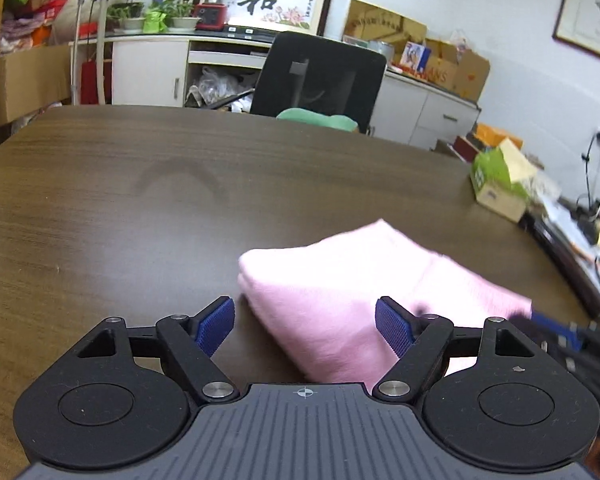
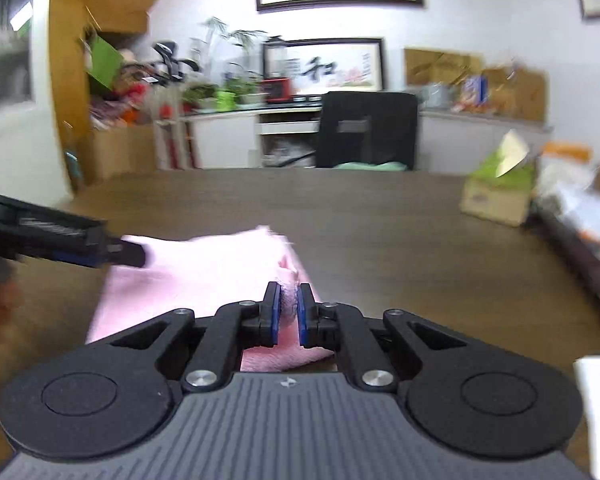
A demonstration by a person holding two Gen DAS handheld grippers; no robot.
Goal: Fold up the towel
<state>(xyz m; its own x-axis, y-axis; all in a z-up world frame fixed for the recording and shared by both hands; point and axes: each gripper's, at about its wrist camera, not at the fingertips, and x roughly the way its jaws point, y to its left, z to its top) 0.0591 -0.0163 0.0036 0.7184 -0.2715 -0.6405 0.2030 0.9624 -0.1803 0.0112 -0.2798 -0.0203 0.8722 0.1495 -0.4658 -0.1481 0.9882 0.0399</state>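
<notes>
Towel (image 1: pixel 340 300) first: it lies pink and already doubled into a thick pad on the dark wood counter (image 1: pixel 140 200), near my edge and a little to the right of the middle, with layered folds showing along its left side.

My right hand-held gripper (image 2: pixel 287 312) has its blue pads drawn narrow and pinched on the towel's near right corner, a tuft of pink pile caught between them. I hold it there because that corner is the one I judge has to travel for the next fold, and a firm pinch keeps the stacked layers from sliding apart.

My left hand-held gripper (image 1: pixel 305 324) stands wide, holding nothing, its two pads straddling the near left part of the towel just above the cloth. I keep it spread so it can either press the pad flat or close on the left edge to match the right.

The right wrist view is smeared by motion, so I cannot say for sure how many layers are in the pinch.

Across the counter a black office chair (image 1: pixel 320 76) faces me, and a green tissue box (image 1: pixel 496 184) sits well apart at the right edge.
</notes>
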